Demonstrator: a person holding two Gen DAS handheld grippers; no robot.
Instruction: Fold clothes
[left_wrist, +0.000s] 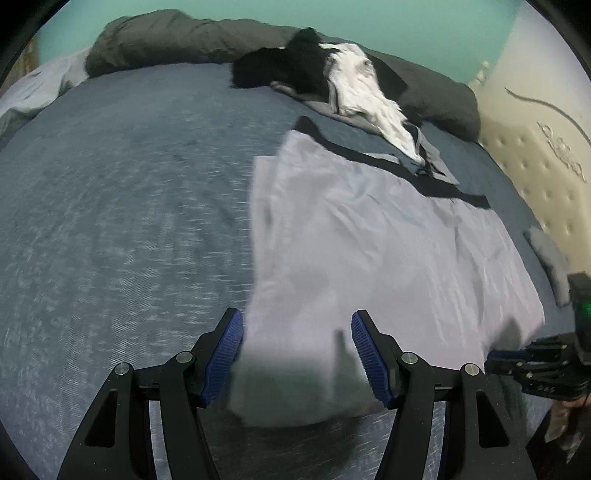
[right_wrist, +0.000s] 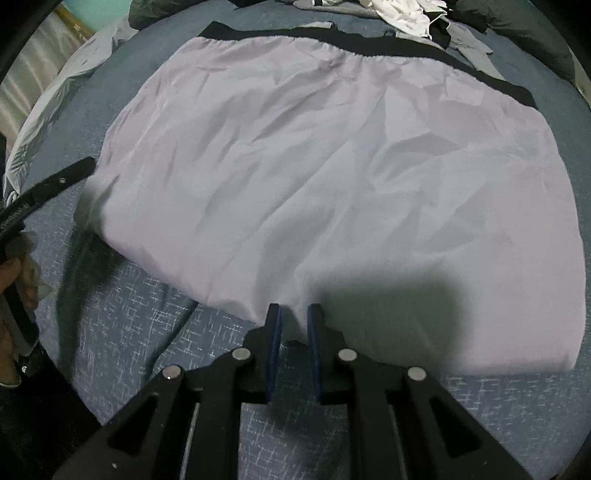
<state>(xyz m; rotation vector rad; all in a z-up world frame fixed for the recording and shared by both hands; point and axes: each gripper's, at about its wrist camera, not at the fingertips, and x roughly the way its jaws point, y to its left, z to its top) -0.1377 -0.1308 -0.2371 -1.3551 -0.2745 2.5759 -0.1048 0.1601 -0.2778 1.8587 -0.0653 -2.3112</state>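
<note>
Right wrist view: lilac garment (right_wrist: 314, 166) ahead of nearly closed, empty right tongs (right_wrist: 294, 310); left tongs (left_wrist: 297, 325) wide apart.

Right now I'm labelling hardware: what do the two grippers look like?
Both, the left gripper and the right gripper, have black angular linkage arms with round silver pivot pins and blue ribbed fingers. A green light glows on the right one's body, seen from the left wrist.

A garment (right_wrist: 332, 177) lay flat on the bed (left_wrist: 129, 192), its waistband (right_wrist: 443, 48) toward the far edge. Behind it, near the far right corner, a pile of clothes (left_wrist: 343, 81) rested against a bunched duvet (left_wrist: 177, 40) along the far edge.
</note>
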